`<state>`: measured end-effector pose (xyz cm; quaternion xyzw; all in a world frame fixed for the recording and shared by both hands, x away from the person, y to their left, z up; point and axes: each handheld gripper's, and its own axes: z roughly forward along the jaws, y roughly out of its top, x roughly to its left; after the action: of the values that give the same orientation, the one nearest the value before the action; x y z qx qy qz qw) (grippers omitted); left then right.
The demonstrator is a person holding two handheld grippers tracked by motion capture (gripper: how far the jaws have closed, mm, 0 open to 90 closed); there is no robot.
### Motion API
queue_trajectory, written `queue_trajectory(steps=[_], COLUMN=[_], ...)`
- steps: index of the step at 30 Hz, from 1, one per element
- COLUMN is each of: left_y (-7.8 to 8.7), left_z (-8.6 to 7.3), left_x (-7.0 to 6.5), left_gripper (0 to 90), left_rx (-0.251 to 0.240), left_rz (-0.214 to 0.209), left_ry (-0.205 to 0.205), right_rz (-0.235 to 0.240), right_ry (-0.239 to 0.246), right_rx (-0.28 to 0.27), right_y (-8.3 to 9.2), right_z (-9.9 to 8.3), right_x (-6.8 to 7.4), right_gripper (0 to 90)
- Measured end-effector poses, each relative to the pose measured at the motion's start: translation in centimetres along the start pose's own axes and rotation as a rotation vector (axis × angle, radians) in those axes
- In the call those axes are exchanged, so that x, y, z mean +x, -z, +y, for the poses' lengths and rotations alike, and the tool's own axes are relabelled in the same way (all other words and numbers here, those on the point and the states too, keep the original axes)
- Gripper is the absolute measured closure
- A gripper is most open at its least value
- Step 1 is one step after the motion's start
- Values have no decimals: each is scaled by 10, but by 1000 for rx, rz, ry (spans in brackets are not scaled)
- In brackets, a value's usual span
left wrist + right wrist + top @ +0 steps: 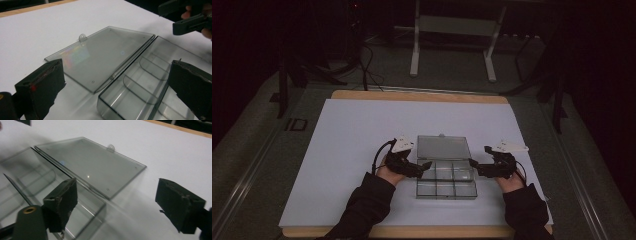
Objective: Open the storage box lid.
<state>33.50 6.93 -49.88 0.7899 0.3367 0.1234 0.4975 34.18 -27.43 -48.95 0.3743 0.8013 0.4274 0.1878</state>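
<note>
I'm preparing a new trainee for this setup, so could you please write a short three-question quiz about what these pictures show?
1. True or false: the lid of the clear plastic box lies open, flat on the white sheet.
2. How many compartments does the box have, seen from the high view?
3. Multiple choice: the left claw and right claw are A) both shut on the lid, B) both open at opposite ends of the box, C) both away at the table's far edge.

Key: 1 true. 2 six, in two rows of three. 3 B.
</note>
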Motion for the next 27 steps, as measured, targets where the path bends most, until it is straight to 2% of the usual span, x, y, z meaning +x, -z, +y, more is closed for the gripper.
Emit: queue_trajectory(steps=[6, 12, 27], left_y=[9, 19, 38], left_z=[-7, -15, -37], left_x=[2, 2, 1], left_gripper=[23, 23, 23], left_rx=[17, 27, 47], left_rz=[3, 13, 25], left_ry=[-12, -12, -9], right_rz=[-18, -40, -28], right_ry=[11, 26, 23], right_rx=[19, 16, 18], right_y=[6, 14, 27], right_z=[-8, -19, -37], right_x=[-6, -9, -6], right_gripper=[167, 166, 165])
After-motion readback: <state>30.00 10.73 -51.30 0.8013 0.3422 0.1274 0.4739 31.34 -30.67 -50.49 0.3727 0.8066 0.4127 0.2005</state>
